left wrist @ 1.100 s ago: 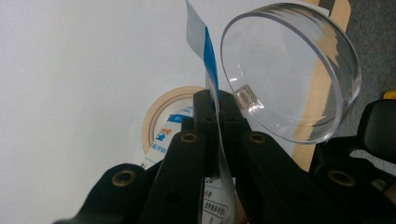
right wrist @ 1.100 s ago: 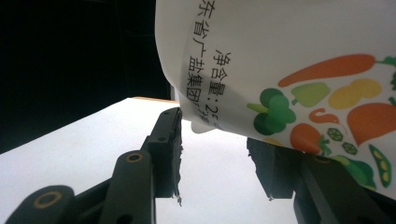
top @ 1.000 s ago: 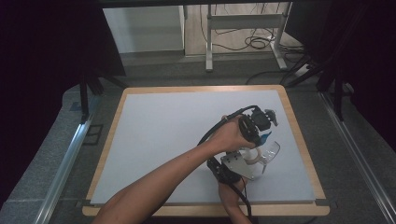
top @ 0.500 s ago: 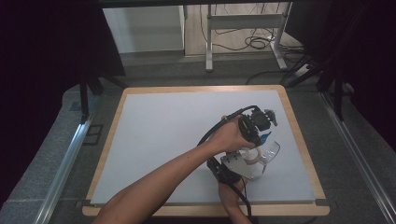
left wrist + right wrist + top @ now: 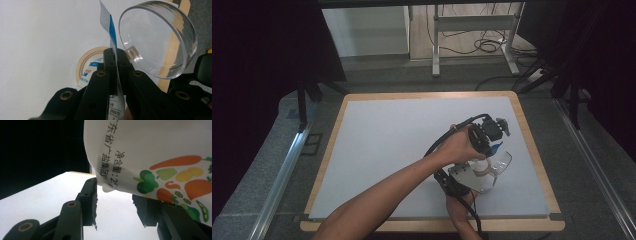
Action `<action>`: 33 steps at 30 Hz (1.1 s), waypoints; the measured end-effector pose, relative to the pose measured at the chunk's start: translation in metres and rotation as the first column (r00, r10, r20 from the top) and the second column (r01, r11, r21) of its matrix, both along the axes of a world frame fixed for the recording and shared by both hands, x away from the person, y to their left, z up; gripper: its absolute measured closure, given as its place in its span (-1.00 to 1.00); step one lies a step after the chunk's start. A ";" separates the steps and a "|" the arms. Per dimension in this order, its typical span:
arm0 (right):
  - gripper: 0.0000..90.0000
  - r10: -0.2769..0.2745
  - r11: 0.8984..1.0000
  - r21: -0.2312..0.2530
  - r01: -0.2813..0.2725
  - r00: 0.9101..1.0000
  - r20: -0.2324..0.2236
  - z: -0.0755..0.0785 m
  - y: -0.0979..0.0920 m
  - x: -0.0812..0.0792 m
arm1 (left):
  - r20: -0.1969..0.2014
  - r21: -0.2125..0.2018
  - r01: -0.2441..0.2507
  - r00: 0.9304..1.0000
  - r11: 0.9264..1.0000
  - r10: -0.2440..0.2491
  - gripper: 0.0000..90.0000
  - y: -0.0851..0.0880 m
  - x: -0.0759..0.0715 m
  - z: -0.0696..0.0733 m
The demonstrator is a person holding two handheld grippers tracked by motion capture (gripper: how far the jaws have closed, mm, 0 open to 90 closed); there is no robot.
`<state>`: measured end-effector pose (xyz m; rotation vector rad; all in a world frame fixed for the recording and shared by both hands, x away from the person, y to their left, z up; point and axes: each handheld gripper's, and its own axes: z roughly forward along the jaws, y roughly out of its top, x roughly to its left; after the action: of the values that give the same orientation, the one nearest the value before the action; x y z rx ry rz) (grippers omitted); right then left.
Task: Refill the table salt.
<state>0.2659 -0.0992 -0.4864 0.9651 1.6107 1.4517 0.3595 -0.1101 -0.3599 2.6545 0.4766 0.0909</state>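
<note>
- Nothing has shifted since the earlier high-view frames: both hands, both grippers and the things they handle sit in the same spot on the right half of the worktop [image 5: 377,145].
- Left gripper [image 5: 117,58]: jaws pressed together, pinching the thin edge of a white-and-blue printed bag [image 5: 110,30]; the sheet stands up edge-on between the tips and runs back down between the jaws.
- Just right of those tips, a clear round container [image 5: 160,37] lies tilted, its open mouth turned toward the camera; its near rim sits right against the jaws, contact not certain.
- Behind the jaws, a roll of tape [image 5: 88,65] with a beige ring lies flat on the white worktop.
- Right gripper [image 5: 117,202]: jaws stand part-spread; the bag [image 5: 160,157], here showing black print and vegetable drawings, hangs down from above over the gap. Whether the pads touch it cannot be told.
- High view: left hand [image 5: 459,147] wraps the black left gripper [image 5: 489,132]; right hand [image 5: 459,207] comes up from the bottom edge beneath it. The clear container [image 5: 502,162] shows just right of the hands, near the worktop's right wooden border.
</note>
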 end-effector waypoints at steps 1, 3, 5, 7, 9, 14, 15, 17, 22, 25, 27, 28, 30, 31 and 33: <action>0.24 0.001 1.000 -0.001 -0.001 1.000 0.002 0.000 0.000 0.000 | -0.001 0.000 -0.001 1.000 1.000 0.001 1.00 0.000 0.000 0.000; 0.24 0.001 1.000 -0.002 -0.001 1.000 0.003 0.000 0.000 0.000 | -0.002 0.002 -0.001 1.000 1.000 0.001 1.00 0.000 0.000 0.000; 0.24 0.001 1.000 -0.002 -0.001 1.000 0.003 0.001 0.000 0.000 | -0.002 0.002 -0.001 1.000 1.000 0.001 1.00 0.000 0.000 0.000; 0.24 0.000 1.000 -0.001 0.000 1.000 0.004 0.001 0.000 0.000 | -0.001 0.002 -0.001 1.000 1.000 0.001 1.00 0.000 0.000 0.000; 0.24 -0.001 1.000 -0.002 0.001 1.000 0.005 0.001 0.000 0.000 | -0.002 -0.001 -0.002 1.000 1.000 0.002 1.00 -0.001 -0.001 -0.001; 0.24 -0.001 1.000 -0.002 0.001 1.000 0.002 0.001 -0.001 0.001 | -0.002 -0.001 -0.001 1.000 1.000 0.001 1.00 -0.001 0.000 -0.001; 0.24 -0.003 1.000 -0.001 0.003 1.000 0.003 0.001 -0.001 0.001 | -0.003 0.000 -0.001 1.000 1.000 0.001 1.00 -0.001 0.000 -0.001; 0.24 -0.001 1.000 0.002 0.001 1.000 0.001 0.000 0.000 0.001 | -0.003 0.001 0.000 1.000 1.000 0.000 1.00 -0.001 0.000 -0.001; 0.24 0.000 1.000 0.002 0.000 1.000 0.001 0.001 0.000 0.001 | -0.003 0.001 -0.001 1.000 1.000 0.001 1.00 -0.001 0.000 -0.001; 0.24 0.000 1.000 0.003 0.000 1.000 -0.001 0.001 0.000 0.001 | -0.004 0.000 -0.001 1.000 1.000 0.001 1.00 -0.001 0.000 -0.001; 0.24 0.000 1.000 0.004 0.000 1.000 -0.001 0.001 0.000 0.001 | -0.005 0.001 0.000 1.000 1.000 0.000 1.00 -0.001 0.000 -0.001; 0.24 0.000 1.000 0.004 0.000 1.000 -0.001 0.001 -0.001 0.001 | -0.004 0.001 0.000 1.000 1.000 0.000 1.00 -0.001 0.000 -0.001; 0.24 0.000 1.000 0.005 0.000 1.000 -0.002 0.001 -0.001 0.001 | -0.004 0.003 0.000 1.000 1.000 0.000 1.00 -0.001 0.000 -0.001; 0.24 0.002 1.000 0.005 -0.002 1.000 -0.004 0.001 -0.001 0.001 | -0.005 0.003 0.000 1.000 1.000 0.000 1.00 -0.001 0.000 -0.001; 0.24 0.002 1.000 0.005 -0.002 1.000 -0.004 0.001 -0.001 0.001 | -0.005 0.005 0.002 1.000 1.000 -0.002 1.00 -0.002 0.000 -0.001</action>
<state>0.2665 -0.1002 -0.4853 0.9699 1.6120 1.4563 0.3598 -0.1116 -0.3610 2.6602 0.4763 0.0856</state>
